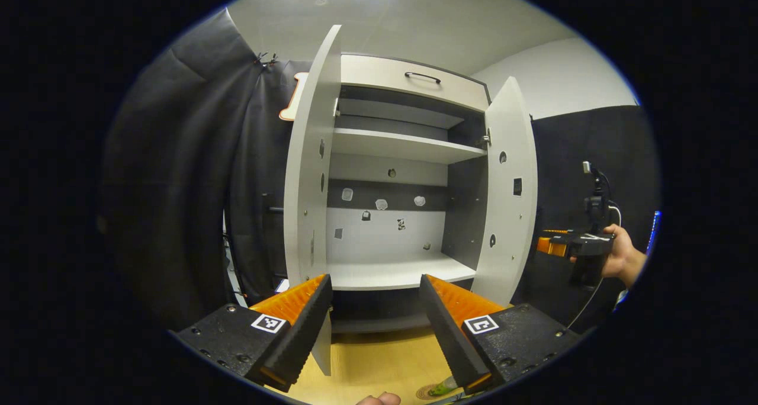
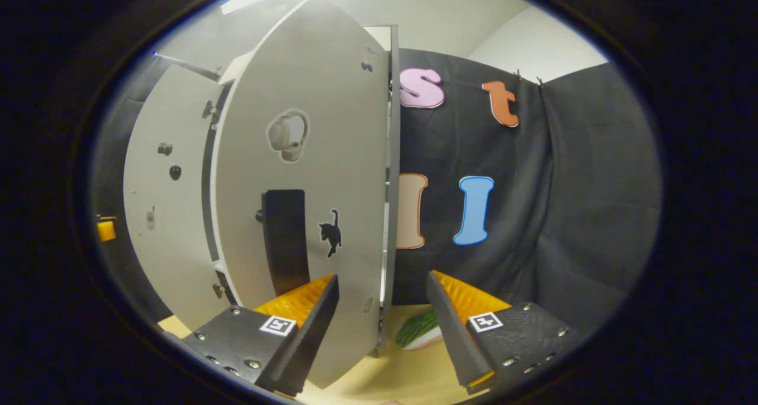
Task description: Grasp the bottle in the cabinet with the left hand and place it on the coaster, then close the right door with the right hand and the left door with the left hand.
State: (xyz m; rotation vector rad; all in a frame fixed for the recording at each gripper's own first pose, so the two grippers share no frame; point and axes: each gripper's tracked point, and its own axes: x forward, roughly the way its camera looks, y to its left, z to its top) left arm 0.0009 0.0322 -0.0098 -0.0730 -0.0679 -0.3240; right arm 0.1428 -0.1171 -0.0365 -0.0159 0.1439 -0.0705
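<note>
Both tools are standing released: the left tool is facing the open cabinet squarely, its jaws spread with nothing between them, while the right tool is straddling the outer edge of the right door without pressing on it, apparently lined up to swing that door shut. No bottle is standing on the cabinet's shelves; at the left gripper view's bottom edge something green is resting on a round coaster on the tabletop, probably the bottle already delivered, though too cropped to confirm. Left door is hanging wide open.
</note>
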